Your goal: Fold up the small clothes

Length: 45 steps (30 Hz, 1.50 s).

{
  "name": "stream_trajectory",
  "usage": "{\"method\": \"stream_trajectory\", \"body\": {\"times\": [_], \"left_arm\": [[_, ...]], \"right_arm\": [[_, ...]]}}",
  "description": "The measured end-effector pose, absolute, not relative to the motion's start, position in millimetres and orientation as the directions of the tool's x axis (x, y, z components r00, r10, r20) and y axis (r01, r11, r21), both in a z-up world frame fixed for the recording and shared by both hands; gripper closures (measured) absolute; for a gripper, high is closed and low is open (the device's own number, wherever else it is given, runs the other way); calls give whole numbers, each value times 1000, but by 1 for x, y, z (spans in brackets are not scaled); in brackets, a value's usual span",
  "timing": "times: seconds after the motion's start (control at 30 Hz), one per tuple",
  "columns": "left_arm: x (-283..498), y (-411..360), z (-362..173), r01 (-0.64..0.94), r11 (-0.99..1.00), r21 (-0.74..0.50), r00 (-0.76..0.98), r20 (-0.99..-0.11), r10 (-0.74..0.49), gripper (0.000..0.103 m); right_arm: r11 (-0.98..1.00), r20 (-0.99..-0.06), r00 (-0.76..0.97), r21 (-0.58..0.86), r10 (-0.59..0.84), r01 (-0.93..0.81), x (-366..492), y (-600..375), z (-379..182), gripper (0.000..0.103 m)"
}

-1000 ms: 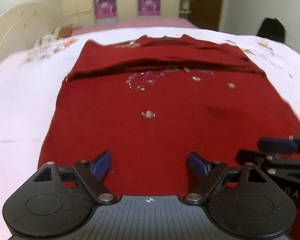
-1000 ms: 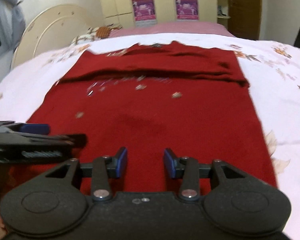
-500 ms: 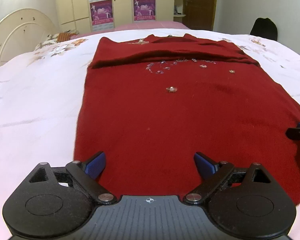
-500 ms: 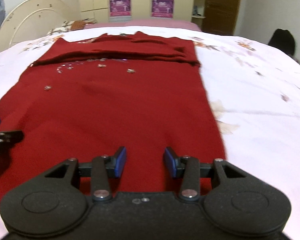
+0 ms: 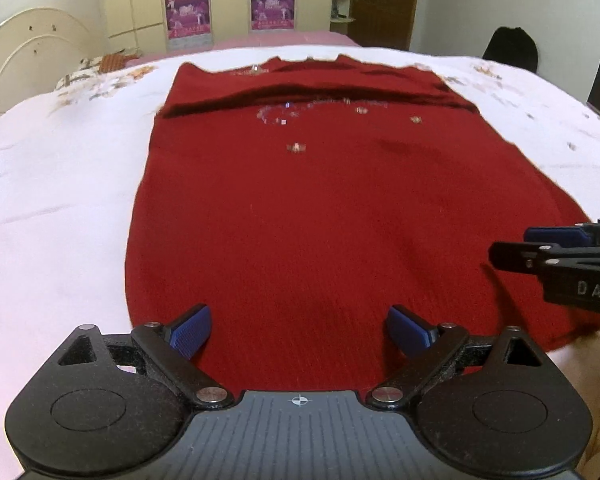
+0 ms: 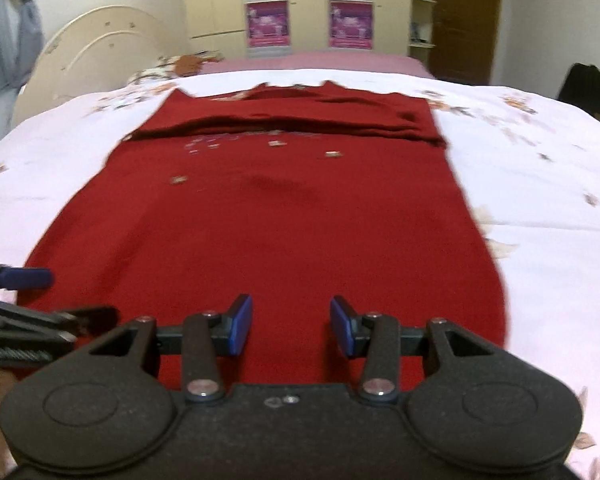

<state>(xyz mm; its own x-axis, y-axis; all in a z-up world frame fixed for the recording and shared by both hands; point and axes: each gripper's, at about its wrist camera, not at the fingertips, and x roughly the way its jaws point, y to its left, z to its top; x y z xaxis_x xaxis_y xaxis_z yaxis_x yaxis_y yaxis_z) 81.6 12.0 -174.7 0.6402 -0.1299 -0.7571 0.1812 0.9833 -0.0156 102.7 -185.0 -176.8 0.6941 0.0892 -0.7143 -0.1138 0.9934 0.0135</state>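
A dark red knit top (image 5: pixel 320 208) with small sequin decorations lies flat on the white bedspread (image 5: pixel 52 184); its far end is folded over into a band. It also shows in the right wrist view (image 6: pixel 276 224). My left gripper (image 5: pixel 298 330) is open and empty, just above the near hem, left of centre. My right gripper (image 6: pixel 291 328) is open with a narrower gap, empty, above the near hem right of centre. Each gripper's blue-tipped fingers show at the edge of the other's view.
The bedspread (image 6: pixel 540 168) with flower prints reaches out on both sides of the top. A cream headboard (image 5: pixel 32 52) stands at the far left. Wardrobe doors with purple posters (image 5: pixel 228 4) and a brown door (image 5: pixel 384 0) are behind the bed. A dark chair (image 5: pixel 512 48) stands far right.
Both grippers have moved back toward each other over the near hem after spreading apart half a second ago. Both stay open and the top lies as before.
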Motion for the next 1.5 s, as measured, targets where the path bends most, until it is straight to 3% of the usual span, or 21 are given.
{"method": "stream_trajectory", "body": {"times": [0.6,1.2,1.23,1.27,1.37,1.5], "left_arm": [[60,27,-175,174,985,4,660,-742,-114,8],[41,79,-172,100,980,-170,619,-761,-195,9],[41,79,-171,101,977,-190,616,-759,-211,11],[41,78,-171,102,973,-206,611,-759,-225,22],[41,77,-171,120,964,-238,594,-761,-262,37],[45,79,-171,119,952,-283,569,-766,-299,50]], "right_arm": [[998,-726,688,-22,24,-58,80,-216,-192,59],[995,-719,691,-12,-74,94,59,-244,-178,47],[993,-719,689,-7,-87,117,58,-250,-178,47],[991,-723,684,-3,-95,135,58,-253,-179,47],[983,-752,652,30,-98,182,58,-266,-184,48],[978,-767,637,69,-74,197,55,-271,-187,53]]}}
